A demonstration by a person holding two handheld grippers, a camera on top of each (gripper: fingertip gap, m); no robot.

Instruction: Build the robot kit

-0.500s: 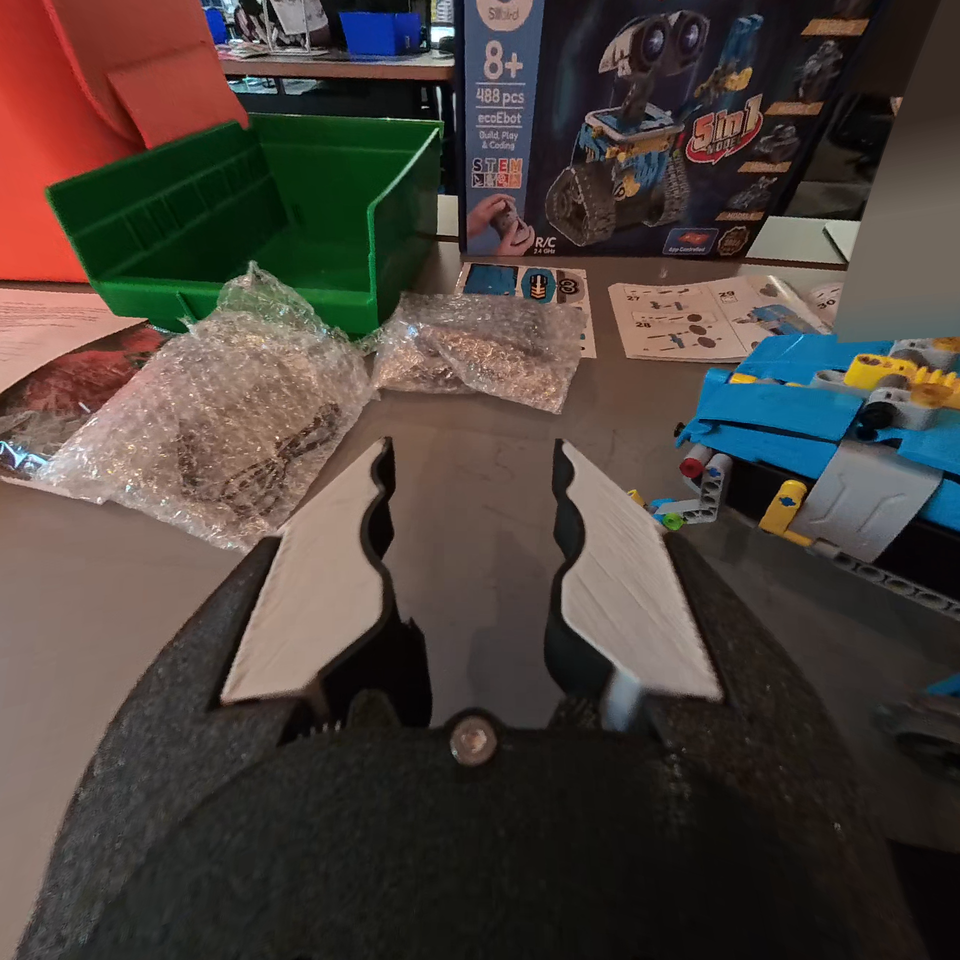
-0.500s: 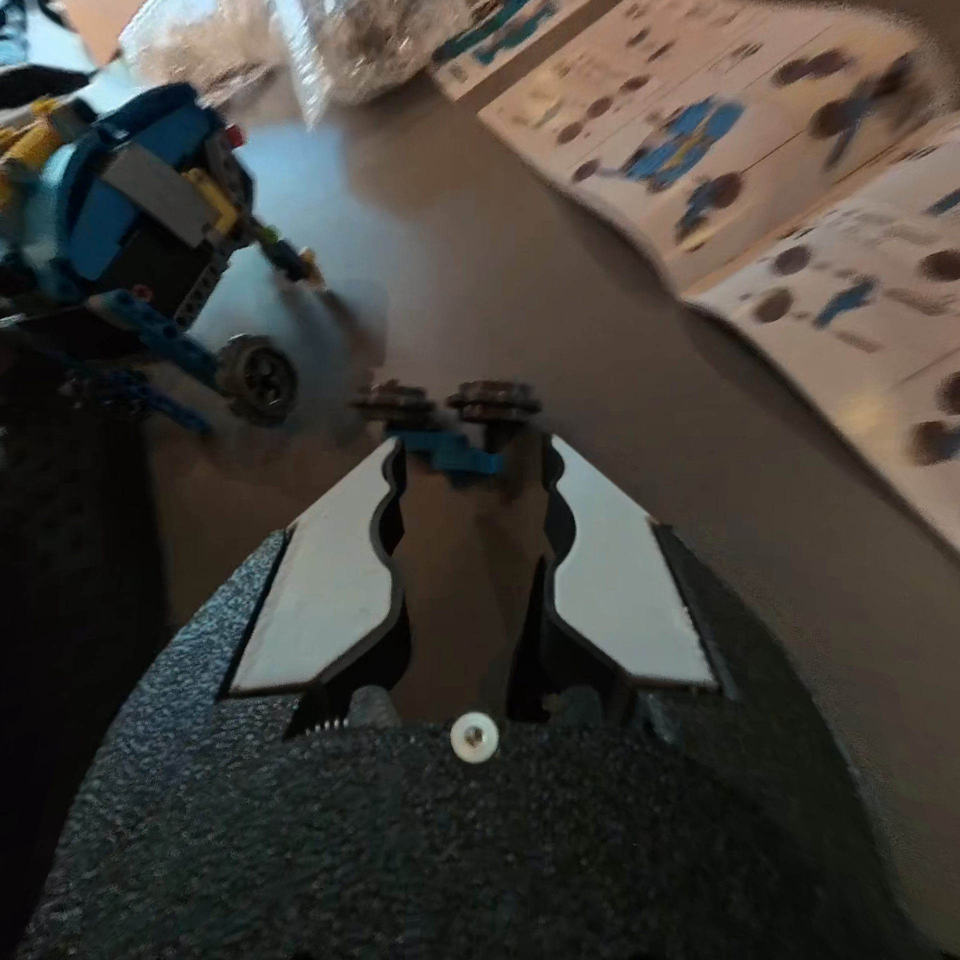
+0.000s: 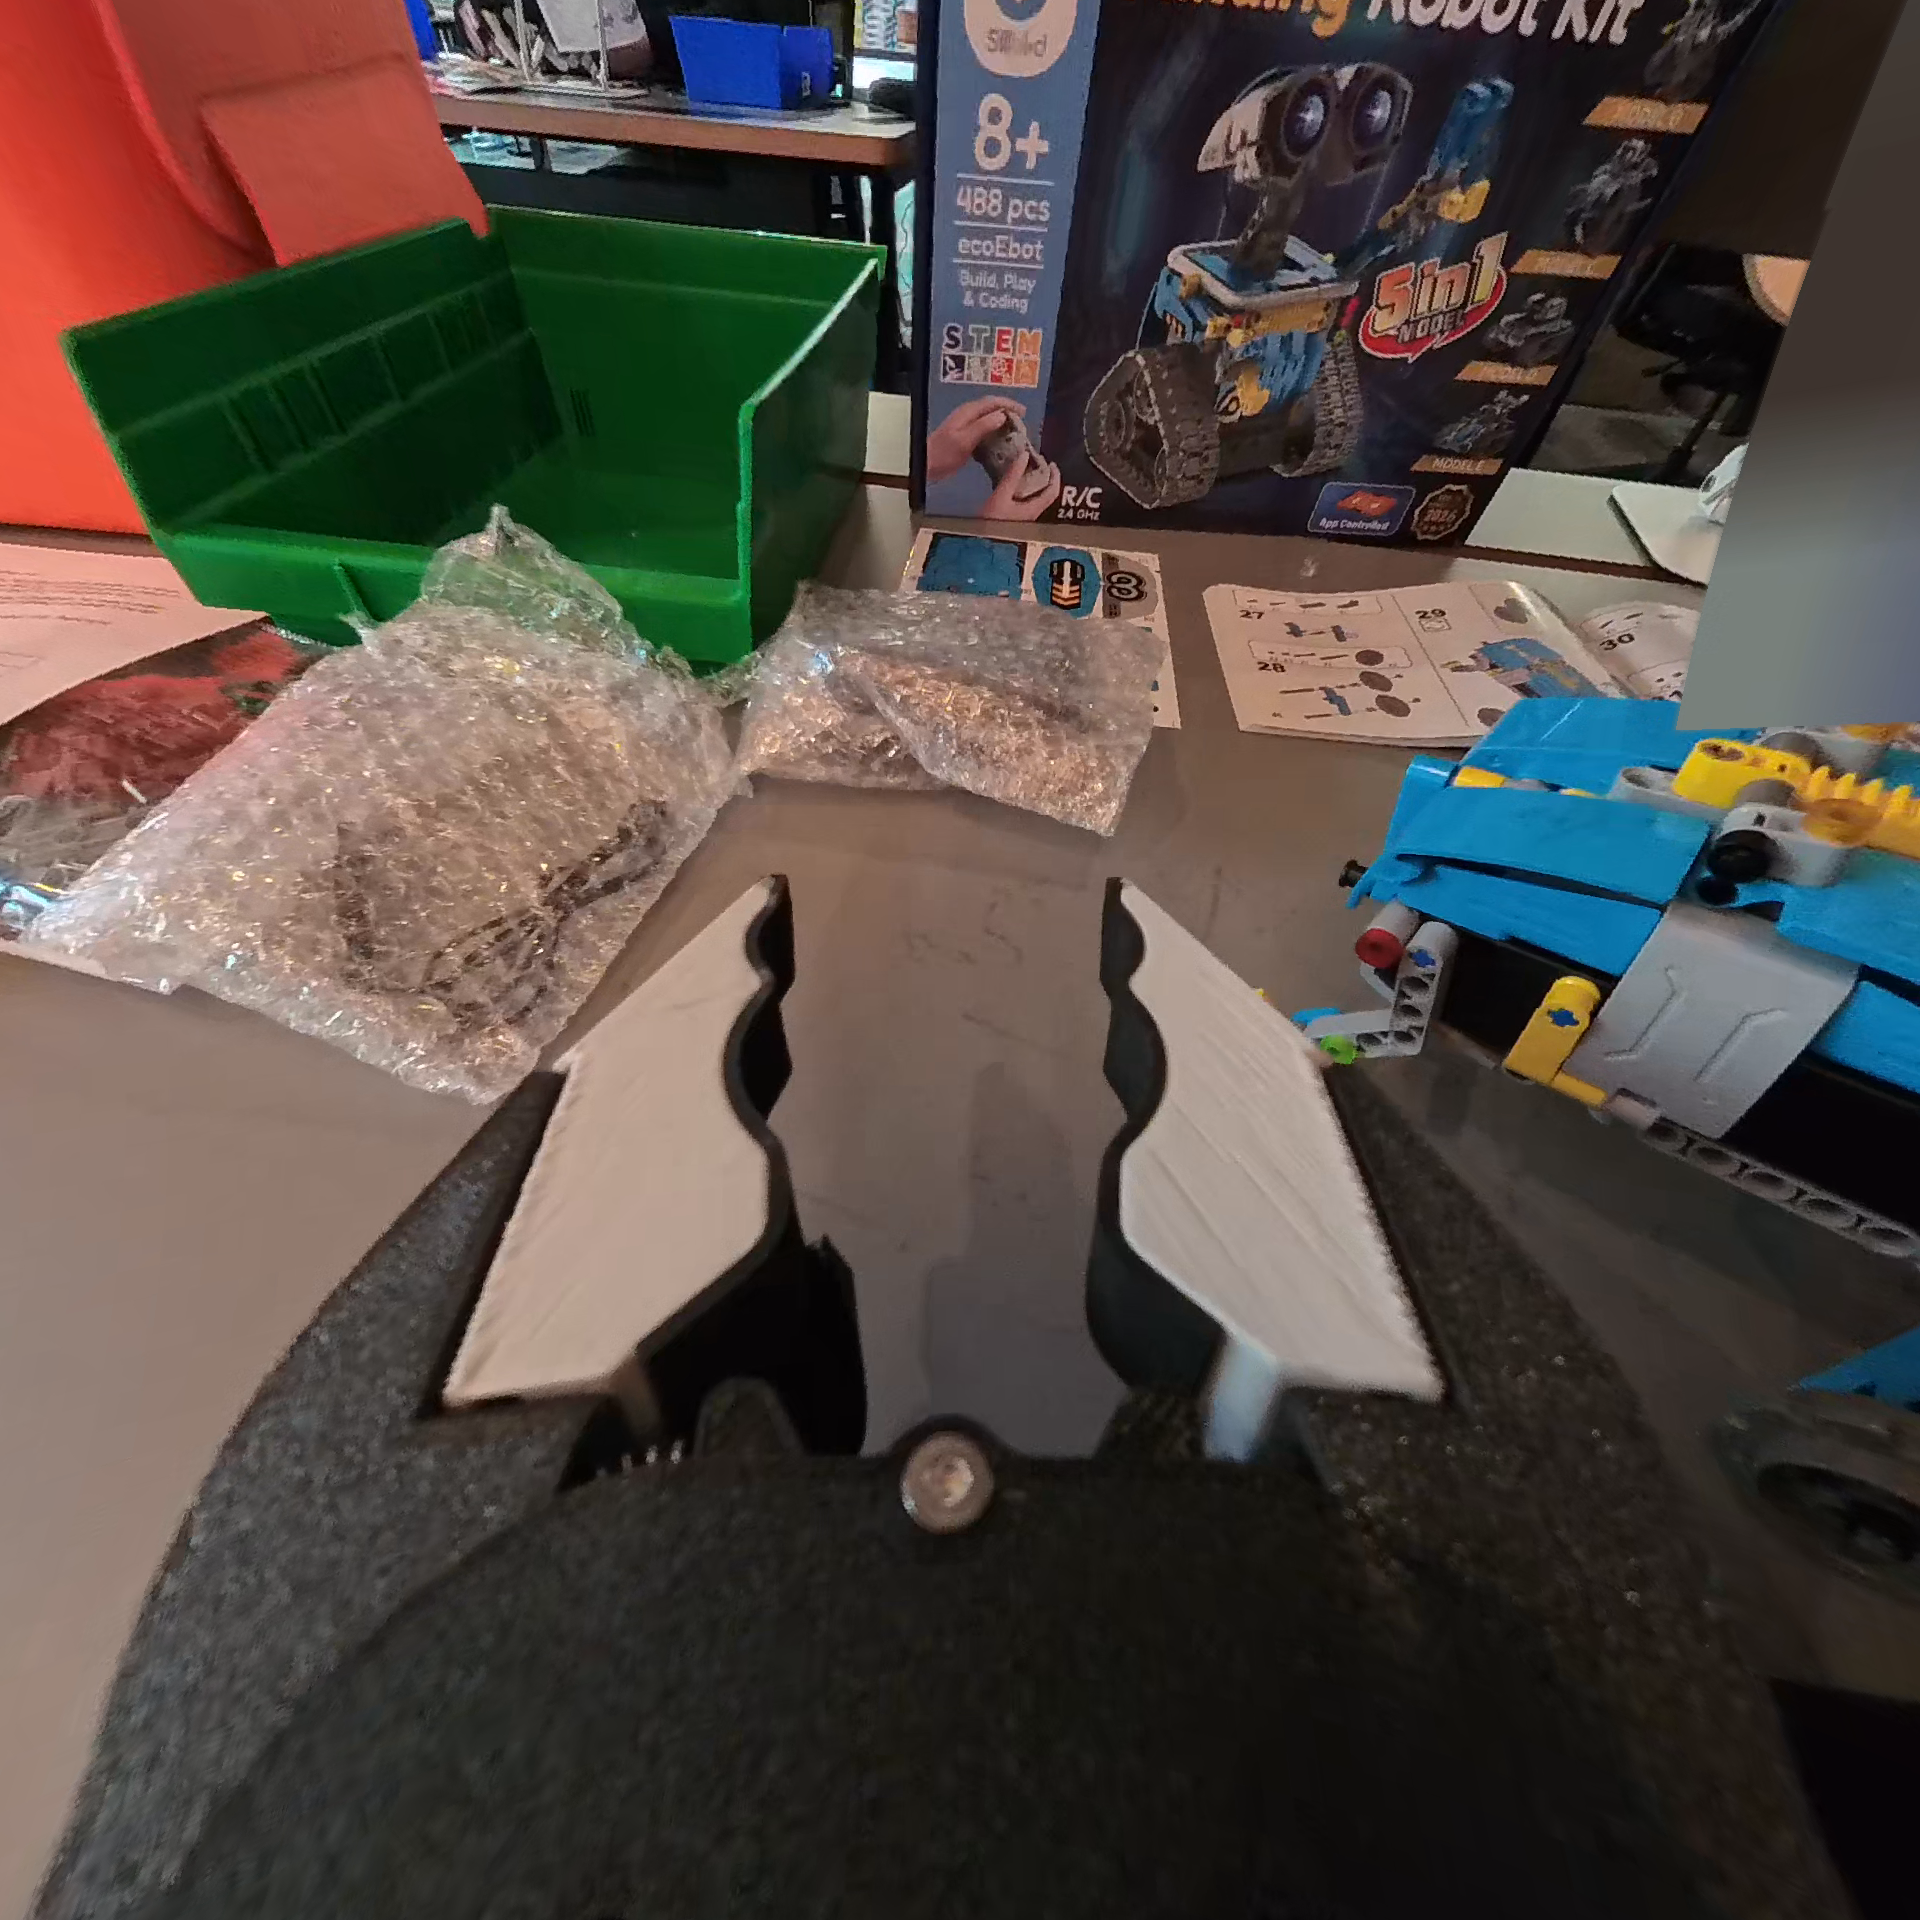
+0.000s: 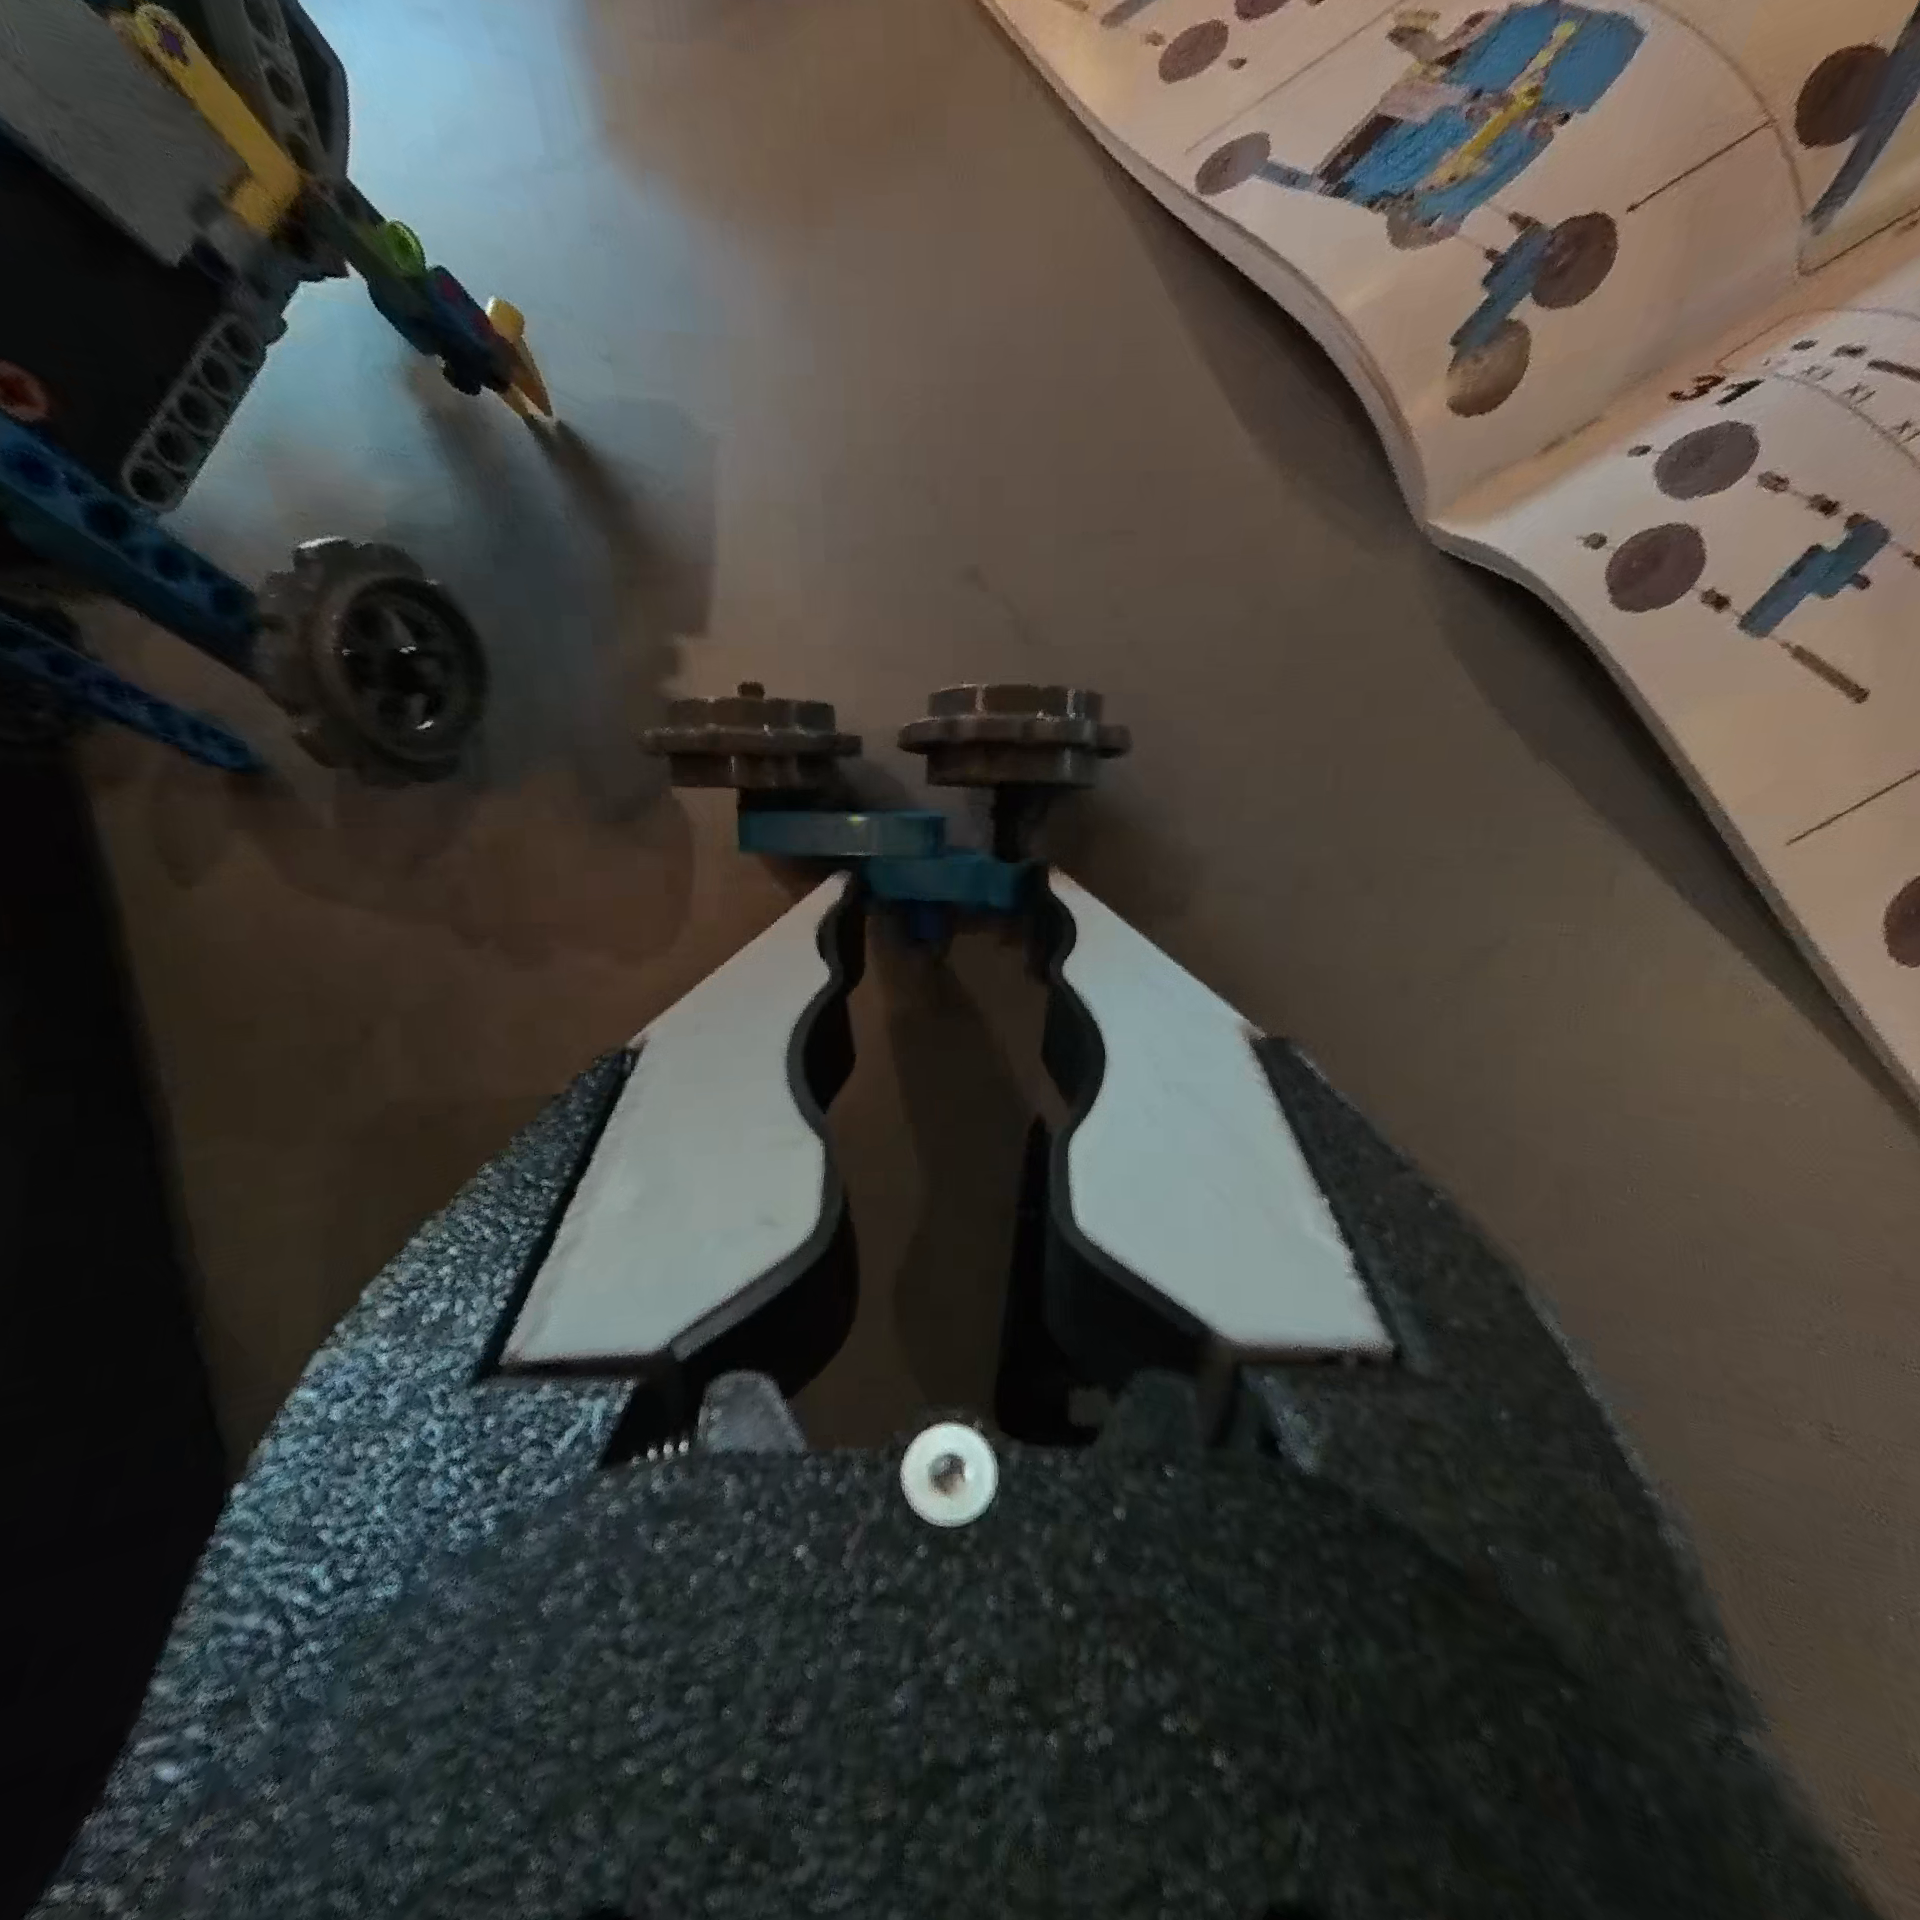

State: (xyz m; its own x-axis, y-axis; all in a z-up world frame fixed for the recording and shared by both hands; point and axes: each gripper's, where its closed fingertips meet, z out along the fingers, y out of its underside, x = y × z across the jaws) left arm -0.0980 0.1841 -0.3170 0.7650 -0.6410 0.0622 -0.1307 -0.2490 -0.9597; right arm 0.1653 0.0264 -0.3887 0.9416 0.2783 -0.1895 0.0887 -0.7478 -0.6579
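My right gripper [image 4: 948,883] is shut on a small blue beam piece [image 4: 935,888] that carries two dark toothed wheels [image 4: 753,738] [image 4: 1013,732] in front of the fingertips. It holds the piece just above the brown table. To its left is the blue, grey and yellow brick model [image 4: 125,312] with a dark wheel [image 4: 384,655] on a blue arm. My left gripper [image 3: 940,894] is open and empty over the table, between a bubble-wrap bag [image 3: 416,831] on its left and the same model [image 3: 1662,914] on its right.
A green bin [image 3: 644,416] lies tipped behind the bags, next to a second bubble-wrap bag [image 3: 956,696]. The kit's box [image 3: 1299,260] stands at the back. A sticker sheet [image 3: 1039,582] and an open instruction booklet [image 3: 1403,665] [image 4: 1558,312] lie flat. An orange panel [image 3: 156,208] is far left. The gap from one gripper's tips to the other's is roughly 30 cm. My left gripper's tips are some 35 cm from the orange panel [image 3: 156,208].
My right gripper has moved with the wheel piece still in it, so the model and booklet now show nearer and larger. My left gripper has hardly moved and stays open.
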